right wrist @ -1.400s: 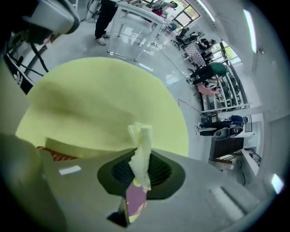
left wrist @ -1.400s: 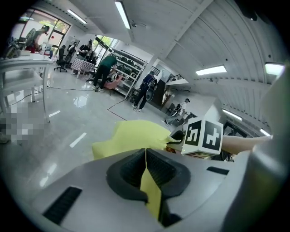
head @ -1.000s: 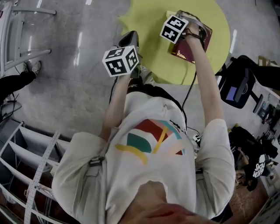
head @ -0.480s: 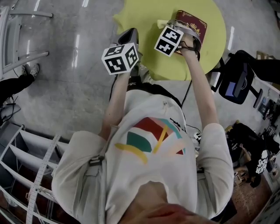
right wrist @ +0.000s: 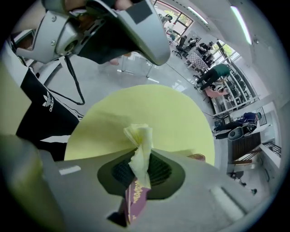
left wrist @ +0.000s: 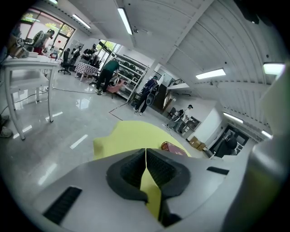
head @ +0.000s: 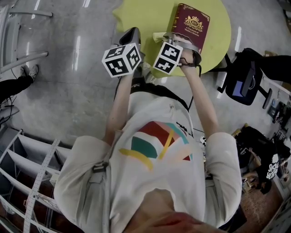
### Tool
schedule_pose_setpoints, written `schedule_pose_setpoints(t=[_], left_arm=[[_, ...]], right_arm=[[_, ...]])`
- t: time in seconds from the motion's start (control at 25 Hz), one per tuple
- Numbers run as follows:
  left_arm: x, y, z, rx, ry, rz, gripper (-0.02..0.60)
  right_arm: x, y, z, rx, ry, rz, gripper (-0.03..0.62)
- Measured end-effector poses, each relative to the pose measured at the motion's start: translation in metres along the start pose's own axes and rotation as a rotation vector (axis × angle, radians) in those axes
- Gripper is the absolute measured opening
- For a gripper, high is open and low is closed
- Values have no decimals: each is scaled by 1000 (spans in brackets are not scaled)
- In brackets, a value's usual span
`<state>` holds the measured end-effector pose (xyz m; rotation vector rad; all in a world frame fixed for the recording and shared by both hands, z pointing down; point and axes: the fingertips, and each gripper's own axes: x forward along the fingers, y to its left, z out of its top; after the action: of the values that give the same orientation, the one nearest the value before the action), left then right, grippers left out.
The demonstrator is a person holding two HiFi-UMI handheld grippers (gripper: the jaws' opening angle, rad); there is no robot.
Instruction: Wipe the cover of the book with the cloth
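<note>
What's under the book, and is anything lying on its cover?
The book lies on the yellow table. Most of its cover shows bare; its near edge is hidden behind the right gripper, shut on the cloth.

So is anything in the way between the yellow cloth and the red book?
No, nothing visible is. The right gripper pinches the crumpled pale yellow cloth right at the near edge of the dark red book with the gold crest. The book's cover lies bare on the round yellow table.
</note>
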<state>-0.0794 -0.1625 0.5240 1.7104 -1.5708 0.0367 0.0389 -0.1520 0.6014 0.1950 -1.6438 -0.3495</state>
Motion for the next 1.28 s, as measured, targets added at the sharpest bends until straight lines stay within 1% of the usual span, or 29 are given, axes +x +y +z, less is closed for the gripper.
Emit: schedule_pose_setpoints(t=[0.28, 0.44, 0.68, 0.76, 0.84, 0.96, 1.04, 1.16, 1.28], left_arm=[[-15, -5, -16, -13, -11, 8, 20], [-21, -8, -23, -15, -17, 12, 20], [-27, -10, -21, -9, -29, 10, 20], [-27, -13, -17, 2, -33, 6, 20], [-28, -18, -8, 22, -42, -1, 20], [-29, -29, 13, 71, -65, -23, 20], [-30, -43, 30, 128, -85, -40, 20], [-36, -69, 59, 234, -136, -58, 20], [-45, -97, 89, 359, -202, -79, 20]], right_arm=[[-9, 44, 1, -18, -22, 37, 31], [-10, 57, -4, -27, -24, 45, 31], [-18, 51, -5, -11, -37, 17, 31], [-24, 41, -3, 6, -58, -1, 31], [-32, 25, 2, 49, -91, -22, 31], [-49, -11, 8, 132, -148, -86, 31], [-64, -36, 9, 186, -185, -134, 31], [-93, -72, 6, 267, -244, -221, 31], [-133, -106, -1, 364, -326, -320, 31]])
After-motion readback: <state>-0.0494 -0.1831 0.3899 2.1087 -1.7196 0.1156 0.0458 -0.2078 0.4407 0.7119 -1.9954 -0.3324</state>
